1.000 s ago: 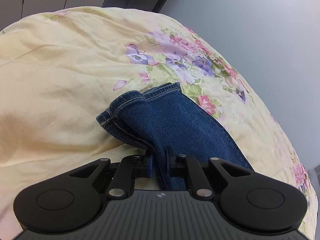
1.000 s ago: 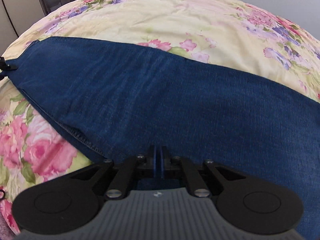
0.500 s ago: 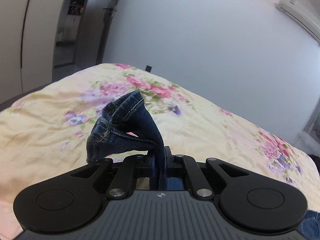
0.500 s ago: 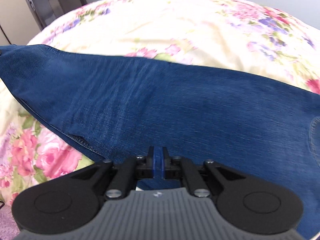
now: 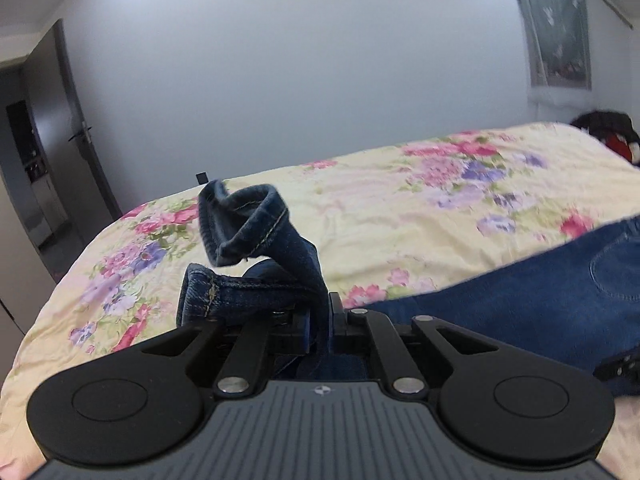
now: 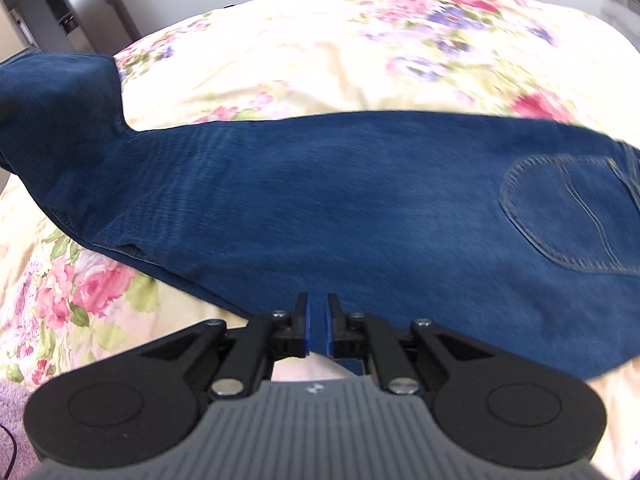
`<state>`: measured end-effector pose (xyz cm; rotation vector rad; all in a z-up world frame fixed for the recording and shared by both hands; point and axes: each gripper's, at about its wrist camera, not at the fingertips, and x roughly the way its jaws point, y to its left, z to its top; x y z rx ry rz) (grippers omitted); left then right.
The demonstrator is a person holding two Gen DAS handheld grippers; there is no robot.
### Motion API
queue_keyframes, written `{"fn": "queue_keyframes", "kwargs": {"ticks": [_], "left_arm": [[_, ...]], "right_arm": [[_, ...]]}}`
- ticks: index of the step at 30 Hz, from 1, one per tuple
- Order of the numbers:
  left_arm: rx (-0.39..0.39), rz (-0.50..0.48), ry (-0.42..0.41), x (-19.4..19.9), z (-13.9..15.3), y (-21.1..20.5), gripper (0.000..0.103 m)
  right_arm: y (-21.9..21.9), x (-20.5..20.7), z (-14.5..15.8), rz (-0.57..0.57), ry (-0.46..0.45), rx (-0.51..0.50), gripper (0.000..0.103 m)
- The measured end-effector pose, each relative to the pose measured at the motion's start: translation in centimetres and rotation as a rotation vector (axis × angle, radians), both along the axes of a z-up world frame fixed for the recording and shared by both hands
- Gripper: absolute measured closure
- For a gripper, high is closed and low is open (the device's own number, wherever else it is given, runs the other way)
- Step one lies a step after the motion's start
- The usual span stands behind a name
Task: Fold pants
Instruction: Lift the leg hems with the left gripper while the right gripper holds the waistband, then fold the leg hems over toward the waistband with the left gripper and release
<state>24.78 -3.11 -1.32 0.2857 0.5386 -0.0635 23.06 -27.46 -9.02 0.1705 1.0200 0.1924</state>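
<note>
One pair of dark blue denim pants point(image 6: 360, 200), stretched across the middle of the right wrist frame, with one stitched curved back pocket point(image 6: 568, 216) at right. Two rolled denim leg cuffs point(image 5: 248, 220) left of centre in the left wrist frame. One pale yellow floral bedspread point(image 5: 400, 208). One dark grey door point(image 5: 80, 128) at far left. One green patterned wall hanging point(image 5: 556, 24) at upper right.

My left wrist camera is sitting just behind my left gripper point(image 5: 318, 320), facing out low across the bed point(image 5: 400, 216) toward the wall point(image 5: 300, 72) at 12 o'clock. My right wrist camera is riding behind my right gripper point(image 6: 318, 330), tilting steeply down, close over the jeans point(image 6: 340, 200). Both are sharing the jeans point(image 5: 540, 300), lying at 3 o'clock in the left view, and the floral bed point(image 6: 320, 48).
</note>
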Motion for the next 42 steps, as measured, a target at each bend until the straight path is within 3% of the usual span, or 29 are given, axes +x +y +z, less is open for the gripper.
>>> {"fn": "queue_keyframes", "kwargs": {"ticks": [7,11,14,17,22,26,28,31,35,37,42], "left_arm": [[0.19,-0.119,0.137,-2.5,-9.6,-7.4,0.094],[0.193,-0.165,0.223,-3.1,-11.8,-7.4,0.088],[0.079,-0.193,0.304,-2.7,-11.5,-5.8,0.082],[-0.043,-0.238,0.387,-2.1,-11.1,-4.3,0.068],[-0.142,-0.336,0.427,-1.9,-10.3,-2.8,0.06],[-0.105,-0.449,0.452,-1.8,-9.7,-2.9,0.049],[-0.13,-0.505,0.489,-1.7,-9.0,-2.3,0.03],[-0.199,-0.545,0.525,-1.4,-7.5,-1.0,0.03],[-0.197,-0.534,0.516,-1.1,-5.5,0.7,0.03],[-0.166,-0.52,0.51,-0.7,-4.7,1.9,0.03],[-0.07,-0.472,0.503,-0.1,-3.5,5.2,0.03]], "right_arm": [[-2.9,-2.0,-1.9,-0.057,0.033,0.028,0.099],[-3.9,-2.7,-2.9,-0.078,0.05,0.074,0.099],[-3.7,-3.0,-3.2,-0.076,0.046,0.101,0.099],[-2.8,-2.9,-3.3,-0.063,0.04,0.147,0.099],[-1.0,-2.2,-2.9,-0.035,0.007,0.172,0.089],[0.0,-1.9,-2.2,-0.026,-0.002,0.157,0.089],[0.4,-1.8,-1.5,-0.007,-0.009,0.148,0.087],[1.5,-1.5,-0.4,0.034,-0.03,0.118,0.079],[3.8,-1.1,1.0,0.097,-0.072,0.083,0.079],[5.1,-0.9,1.7,0.136,-0.096,0.075,0.078],[9.6,-0.6,3.4,0.257,-0.144,0.044,0.065]]}}
